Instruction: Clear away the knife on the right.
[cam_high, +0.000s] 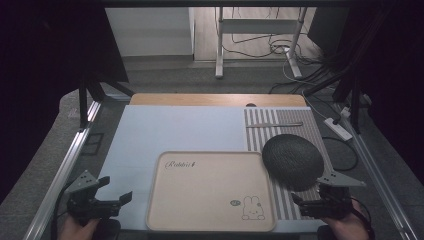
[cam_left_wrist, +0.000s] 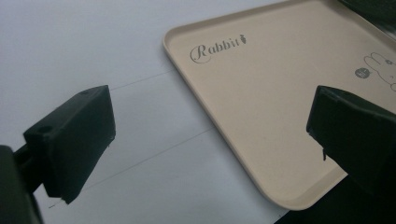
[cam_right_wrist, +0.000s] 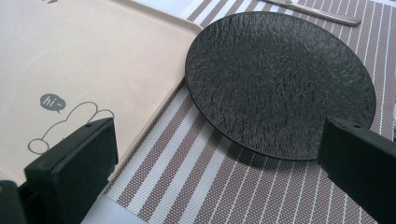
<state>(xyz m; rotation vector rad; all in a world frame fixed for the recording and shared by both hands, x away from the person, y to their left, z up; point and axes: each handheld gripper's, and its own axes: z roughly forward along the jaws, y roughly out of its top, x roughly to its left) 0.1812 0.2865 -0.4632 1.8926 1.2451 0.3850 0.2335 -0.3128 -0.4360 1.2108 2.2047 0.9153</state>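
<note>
Left hand-held gripper (cam_high: 116, 189) gapes beside tray (cam_high: 165, 200) edge, touching nothing

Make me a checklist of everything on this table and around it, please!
Surface: pale blue mat over a wooden tabletop, with a striped placemat on the right.
Job's things: beige rabbit tray, nothing on it; black textured plate on the striped placemat, its edge near the tray's corner; a metal utensil lying beyond the plate.
Clutter: nothing seen.
Grippers: left tongs open, near the tray's left side, holding nothing; right tongs open, in front of the plate, holding nothing.
Cables: a tangle of wires on the floor behind; a power strip to the right.
Surroundings: white desk legs and dark curtains.
</note>
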